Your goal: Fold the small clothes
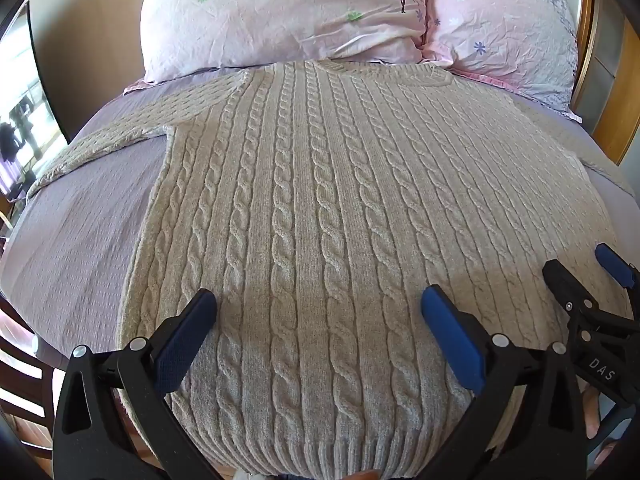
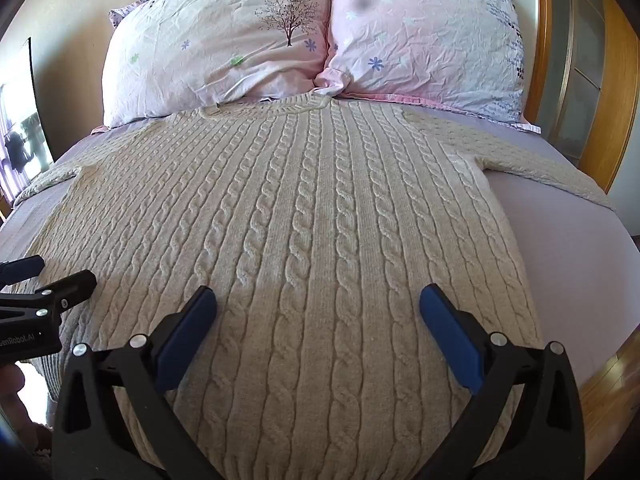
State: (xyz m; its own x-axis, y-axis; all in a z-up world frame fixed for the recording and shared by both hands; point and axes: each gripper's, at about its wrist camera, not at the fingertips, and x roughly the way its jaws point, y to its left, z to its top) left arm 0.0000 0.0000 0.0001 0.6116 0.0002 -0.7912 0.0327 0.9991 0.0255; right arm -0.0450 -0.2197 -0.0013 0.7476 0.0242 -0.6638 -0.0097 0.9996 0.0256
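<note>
We hold the left gripper (image 1: pixel 318 334) and right gripper (image 2: pixel 318 334) side by side at the bottom of each frame, jaws wide apart, gripping nothing. Just ahead lies the sweater (image 1: pixel 320 200), flat on the bed (image 1: pixel 80 232), hem nearest us, its long axis running up the frame toward the pillows (image 2: pixel 224 48); neither hand is clearly nearer.

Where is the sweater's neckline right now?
In both wrist views the neckline sits at the far end of the sweater, right below the seam where the two pink pillows meet.
</note>
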